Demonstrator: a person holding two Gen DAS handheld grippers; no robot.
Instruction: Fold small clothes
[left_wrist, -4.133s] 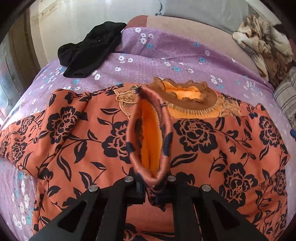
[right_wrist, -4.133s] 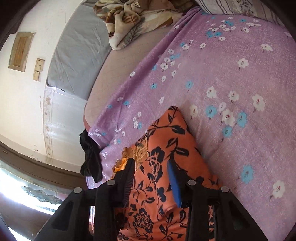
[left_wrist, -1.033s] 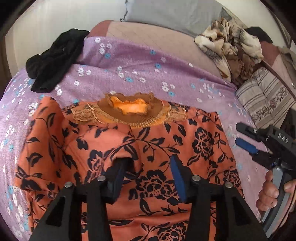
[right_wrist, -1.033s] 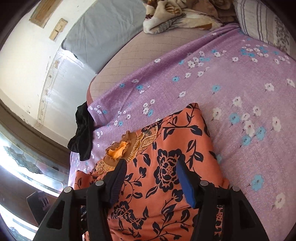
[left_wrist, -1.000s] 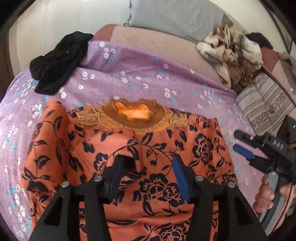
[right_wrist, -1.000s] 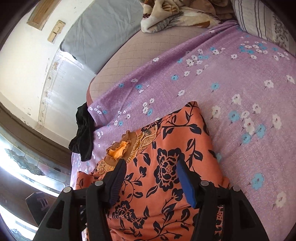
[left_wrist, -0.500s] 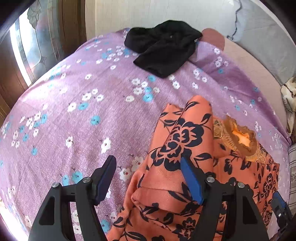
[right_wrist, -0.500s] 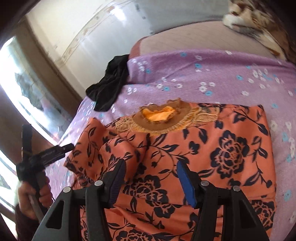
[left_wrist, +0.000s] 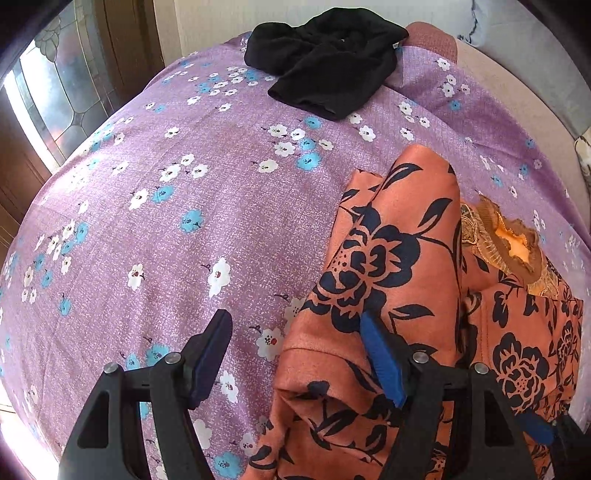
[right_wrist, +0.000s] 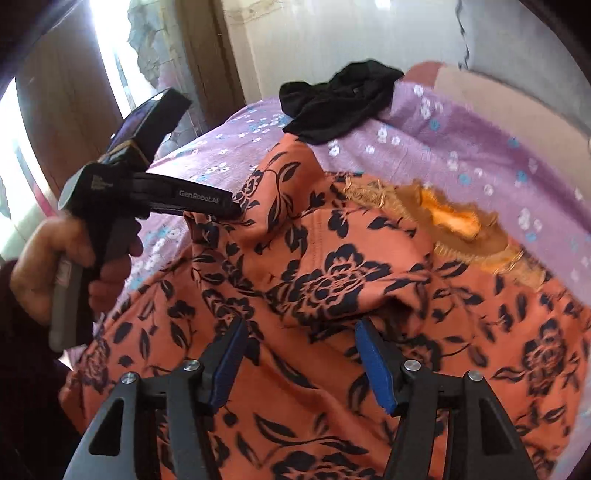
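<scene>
- Left wrist view: the orange floral garment (left_wrist: 388, 258) is lying on the bed (left_wrist: 184, 221), over the purple flowered sheet, with its folded-in sleeve running up the right half of the picture and the brown frilled neckline (left_wrist: 509, 243) sitting at the far right.
- The left tool (left_wrist: 295, 354) is standing with its jaws spread wide and gripping nothing; one finger is hovering over bare sheet, the other over the garment's sleeve edge.
- Handling judgement: the cloth is looking soft, thin and light, draping and creasing freely, so it is likely to be sagging wherever it is not supported. A hemmed edge or a fold corner, such as the sleeve cuff near the tool, is offering the firmest purchase; a pinch of a single loose layer is risking slip.
- Count in this view: one orange garment, one black garment (left_wrist: 325, 59) crumpled at the far end of the bed, well apart from the orange one.
- Right wrist view: the orange garment (right_wrist: 332, 280) is filling the foreground, rumpled, neckline (right_wrist: 454, 218) to the upper right.
- The right tool (right_wrist: 295, 358) is also standing open and empty, just above the garment's body.
- The left tool (right_wrist: 207, 201) is showing side-on in the left hand (right_wrist: 55, 266), its tips reaching the garment's left edge; whether they are touching cannot be told.
- Count here: one orange garment, one black garment (right_wrist: 336, 103), two tools.
</scene>
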